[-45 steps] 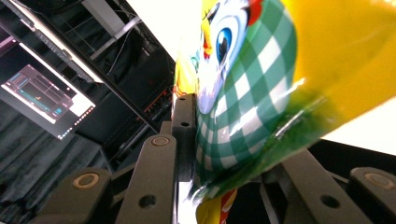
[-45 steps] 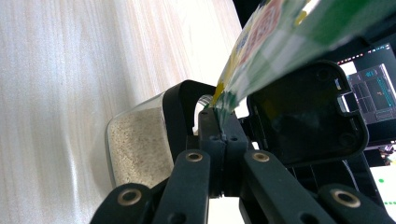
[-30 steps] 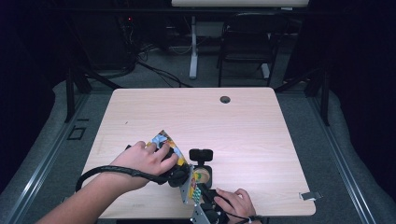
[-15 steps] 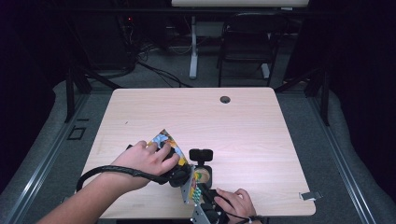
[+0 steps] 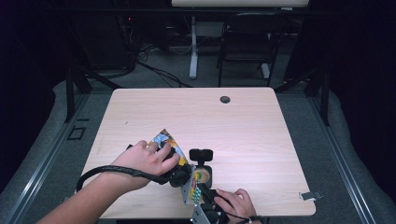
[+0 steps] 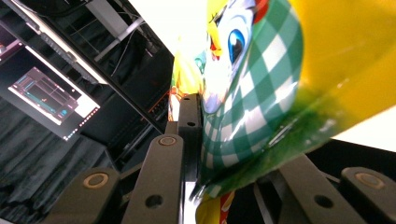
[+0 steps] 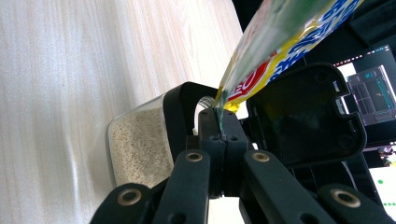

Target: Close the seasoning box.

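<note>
I've got the bag (image 5: 164,140) up off the table (image 5: 261,121), near the front edge, at about 7 o'clock from the cable hole (image 5: 225,99). The left gripper (image 6: 219,154) is clamped on the bag's bulging body, the checked print squeezed between its jaws. The right gripper (image 7: 219,116) is pressed together on the bag's thin lower corner, pinching the film flat. Right beneath that corner sits the jar (image 7: 140,144), lid (image 7: 303,116) flipped open, pale grain already inside.

My read: this is a pour, and it comes down to aim. I'd keep the right pinch as the spout and hold it just over the jar mouth. The left does the tipping, raising the body slowly toward 12 o'clock so grain runs down in a thin stream. Squeeze harder on the left and it may surge and spill. Whether the corner is cut open, I can't tell.
</note>
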`<state>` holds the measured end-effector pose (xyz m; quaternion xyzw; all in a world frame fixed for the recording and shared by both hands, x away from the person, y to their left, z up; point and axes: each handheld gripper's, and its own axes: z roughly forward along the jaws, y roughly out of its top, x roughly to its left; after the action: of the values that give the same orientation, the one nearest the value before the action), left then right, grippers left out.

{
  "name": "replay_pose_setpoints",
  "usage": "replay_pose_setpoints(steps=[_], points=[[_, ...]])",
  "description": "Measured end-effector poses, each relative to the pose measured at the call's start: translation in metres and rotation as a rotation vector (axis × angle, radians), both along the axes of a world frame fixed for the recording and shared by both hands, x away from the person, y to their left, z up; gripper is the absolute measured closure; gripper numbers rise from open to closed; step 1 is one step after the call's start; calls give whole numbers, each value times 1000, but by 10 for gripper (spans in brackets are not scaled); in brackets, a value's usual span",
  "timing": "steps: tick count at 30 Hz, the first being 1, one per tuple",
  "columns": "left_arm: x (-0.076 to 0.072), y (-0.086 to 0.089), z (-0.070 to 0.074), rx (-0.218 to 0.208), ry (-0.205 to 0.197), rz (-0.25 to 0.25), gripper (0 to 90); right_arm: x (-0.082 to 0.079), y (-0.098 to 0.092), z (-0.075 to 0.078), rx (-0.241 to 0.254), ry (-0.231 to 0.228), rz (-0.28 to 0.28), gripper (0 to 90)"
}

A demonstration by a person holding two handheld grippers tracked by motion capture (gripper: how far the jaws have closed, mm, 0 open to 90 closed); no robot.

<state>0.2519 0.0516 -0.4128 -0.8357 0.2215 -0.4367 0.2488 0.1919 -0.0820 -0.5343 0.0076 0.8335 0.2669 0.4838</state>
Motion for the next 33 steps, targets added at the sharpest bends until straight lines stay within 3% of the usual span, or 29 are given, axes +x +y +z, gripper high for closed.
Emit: replay_pose_setpoints(steps=[1, 7, 11, 25, 33], points=[[0, 0, 0, 2, 6, 6, 775, 0, 0, -2, 18, -1, 5, 900], [0, 1, 1, -14, 12, 7, 774, -1, 0, 1, 1, 2, 1, 900], [3, 5, 1, -56, 27, 20, 774, -1, -1, 3, 0, -6, -7, 900], [6, 17, -4, -110, 59, 35, 774, 0, 0, 1, 10, 4, -2, 900], [8, 27, -9, -173, 75, 53, 774, 0, 0, 0, 24, -1, 4, 900]])
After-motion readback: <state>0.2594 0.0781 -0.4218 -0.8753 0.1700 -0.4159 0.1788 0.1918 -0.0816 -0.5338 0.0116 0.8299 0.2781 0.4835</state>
